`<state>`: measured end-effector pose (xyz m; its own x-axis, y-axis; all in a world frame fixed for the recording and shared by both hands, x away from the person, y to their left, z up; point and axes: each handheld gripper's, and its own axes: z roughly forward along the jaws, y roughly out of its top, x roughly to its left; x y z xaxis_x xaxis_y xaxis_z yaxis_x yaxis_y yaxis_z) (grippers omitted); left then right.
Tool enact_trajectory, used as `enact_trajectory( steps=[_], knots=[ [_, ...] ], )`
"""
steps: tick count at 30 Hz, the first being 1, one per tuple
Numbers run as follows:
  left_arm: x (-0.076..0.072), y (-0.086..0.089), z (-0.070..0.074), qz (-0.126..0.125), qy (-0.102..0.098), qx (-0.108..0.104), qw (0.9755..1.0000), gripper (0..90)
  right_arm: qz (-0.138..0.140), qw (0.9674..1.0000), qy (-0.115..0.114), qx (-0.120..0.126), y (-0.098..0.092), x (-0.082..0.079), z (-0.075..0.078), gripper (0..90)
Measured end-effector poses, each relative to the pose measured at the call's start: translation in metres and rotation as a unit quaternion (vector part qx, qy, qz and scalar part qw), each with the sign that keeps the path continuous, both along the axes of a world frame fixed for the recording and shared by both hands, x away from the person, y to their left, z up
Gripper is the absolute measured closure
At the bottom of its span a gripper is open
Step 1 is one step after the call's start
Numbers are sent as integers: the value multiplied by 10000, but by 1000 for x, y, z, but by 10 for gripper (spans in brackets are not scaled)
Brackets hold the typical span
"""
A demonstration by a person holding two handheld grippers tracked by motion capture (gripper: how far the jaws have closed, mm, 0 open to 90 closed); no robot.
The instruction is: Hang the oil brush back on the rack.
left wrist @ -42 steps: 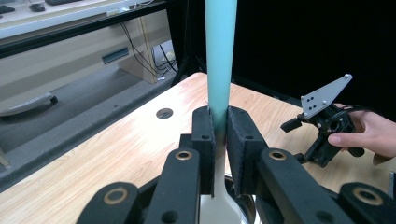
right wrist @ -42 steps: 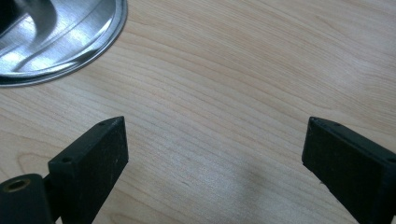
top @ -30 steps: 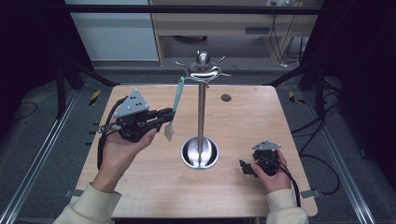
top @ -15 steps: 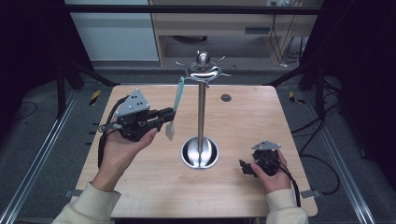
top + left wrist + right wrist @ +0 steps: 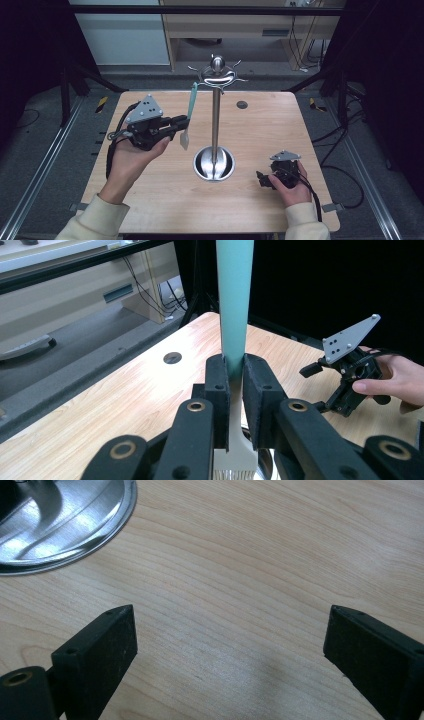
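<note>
A brush with a teal handle and a pale bristle head hangs upright beside the steel stand. Its top end is at one of the hooks of the stand's crown. My left gripper is shut on the lower handle, just above the head. In the left gripper view the pads press the handle from both sides. My right gripper rests on the table at the front right, near the stand's round base. Its jaws stand wide open over bare wood, with the base's rim at the upper left.
A small round dark grommet sits in the wooden table behind the stand. The right hand and its gripper appear across the table in the left gripper view. Dark frame rails run along both sides of the table.
</note>
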<state>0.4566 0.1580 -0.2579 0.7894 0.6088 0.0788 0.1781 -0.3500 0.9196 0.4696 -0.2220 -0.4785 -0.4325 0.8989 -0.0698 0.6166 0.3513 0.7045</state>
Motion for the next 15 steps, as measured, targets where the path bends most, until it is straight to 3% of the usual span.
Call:
enact_trajectory(
  steps=[13,15],
  knots=[
    [2,-2,-1,-5,81,-30,10000,808,7,10000,-12,-8,-1,0,0,76],
    [2,-1,-1,-5,22,-3,10000,797,0,10000,3,32,0,0,1,76]
  ],
)
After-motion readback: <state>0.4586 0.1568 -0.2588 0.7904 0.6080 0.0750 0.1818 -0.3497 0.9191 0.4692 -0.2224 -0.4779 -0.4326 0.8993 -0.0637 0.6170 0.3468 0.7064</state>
